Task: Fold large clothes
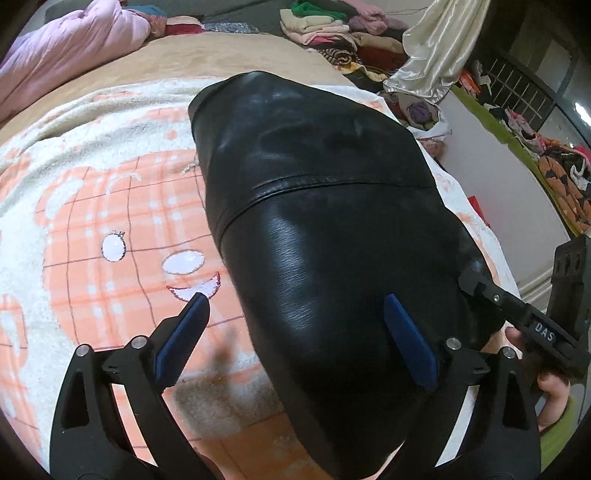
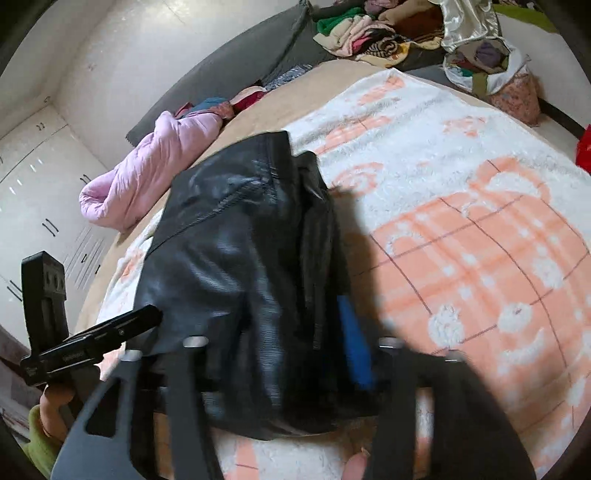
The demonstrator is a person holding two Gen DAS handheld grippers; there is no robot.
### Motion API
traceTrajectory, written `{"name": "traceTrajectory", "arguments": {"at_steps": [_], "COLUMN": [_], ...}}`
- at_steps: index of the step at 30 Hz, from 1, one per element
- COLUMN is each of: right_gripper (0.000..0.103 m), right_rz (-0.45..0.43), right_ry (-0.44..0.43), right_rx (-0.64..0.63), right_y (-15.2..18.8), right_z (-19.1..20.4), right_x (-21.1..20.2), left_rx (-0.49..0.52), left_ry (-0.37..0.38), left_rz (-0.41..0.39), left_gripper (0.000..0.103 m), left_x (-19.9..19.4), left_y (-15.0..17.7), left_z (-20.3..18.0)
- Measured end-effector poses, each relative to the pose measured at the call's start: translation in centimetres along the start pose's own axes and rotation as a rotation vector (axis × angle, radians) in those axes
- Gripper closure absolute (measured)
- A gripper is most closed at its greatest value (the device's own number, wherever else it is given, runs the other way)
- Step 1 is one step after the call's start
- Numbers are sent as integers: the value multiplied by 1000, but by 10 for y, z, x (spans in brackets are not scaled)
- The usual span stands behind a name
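A black leather jacket (image 1: 317,206) lies folded lengthwise on an orange-and-white plaid blanket (image 1: 103,206); it also shows in the right wrist view (image 2: 236,258). My left gripper (image 1: 295,306) is open just above the jacket's near end, one blue pad (image 1: 406,336) over the leather and the other (image 1: 184,332) over the blanket. My right gripper (image 2: 280,343) straddles the jacket's near edge; its blue pad (image 2: 354,343) shows on the right, the other finger is hidden by leather, and the view is blurred. The right gripper also shows from outside in the left wrist view (image 1: 476,280), touching the jacket's right edge.
A pink quilt (image 1: 66,48) lies bunched at the far left of the bed. Piles of clothes (image 1: 332,29) and a satin cloth (image 1: 439,48) sit beyond the bed. More clothes (image 1: 554,162) lie on the floor at the right. White cabinets (image 2: 37,177) stand at the wall.
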State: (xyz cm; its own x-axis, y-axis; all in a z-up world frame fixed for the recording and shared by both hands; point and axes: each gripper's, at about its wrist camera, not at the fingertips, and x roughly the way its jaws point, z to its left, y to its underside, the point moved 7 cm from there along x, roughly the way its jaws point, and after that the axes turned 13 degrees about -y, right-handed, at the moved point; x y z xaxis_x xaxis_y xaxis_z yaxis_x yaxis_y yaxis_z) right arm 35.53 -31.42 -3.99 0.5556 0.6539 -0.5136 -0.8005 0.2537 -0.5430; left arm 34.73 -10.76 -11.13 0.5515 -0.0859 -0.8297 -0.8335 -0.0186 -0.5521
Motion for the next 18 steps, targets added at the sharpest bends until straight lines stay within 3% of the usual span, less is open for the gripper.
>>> {"name": "traceTrajectory", "arguments": {"at_steps": [2, 3, 5, 7, 9, 13, 16, 18], "right_gripper": [39, 30, 27, 34, 48, 55, 56, 56], "right_rz": [8, 16, 26, 48, 58, 31, 58, 88], "right_ry": [-33, -37, -42, -60, -138, -174, -259, -237], "right_rx": [68, 87, 97, 113, 192, 238, 279, 231], "right_y": [5, 7, 11, 17, 22, 29, 50, 63], "right_z": [-7, -9, -8, -10, -14, -7, 15, 34], "right_x": [-4, -5, -10, -6, 0, -3, 4, 15], "left_rx": [8, 10, 12, 18, 24, 34, 48, 54], "left_ry": [-7, -9, -11, -14, -25, -37, -61, -99], "left_rz": [-8, -10, -11, -11, -14, -19, -29, -35], "left_gripper": [15, 15, 15, 15, 15, 15, 15, 14], "left_x": [-2, -2, -4, -4, -4, -4, -6, -5], "left_y": [0, 0, -1, -1, -2, -3, -5, -7], "left_z": [-2, -1, -2, -3, -4, -2, 1, 7]}}
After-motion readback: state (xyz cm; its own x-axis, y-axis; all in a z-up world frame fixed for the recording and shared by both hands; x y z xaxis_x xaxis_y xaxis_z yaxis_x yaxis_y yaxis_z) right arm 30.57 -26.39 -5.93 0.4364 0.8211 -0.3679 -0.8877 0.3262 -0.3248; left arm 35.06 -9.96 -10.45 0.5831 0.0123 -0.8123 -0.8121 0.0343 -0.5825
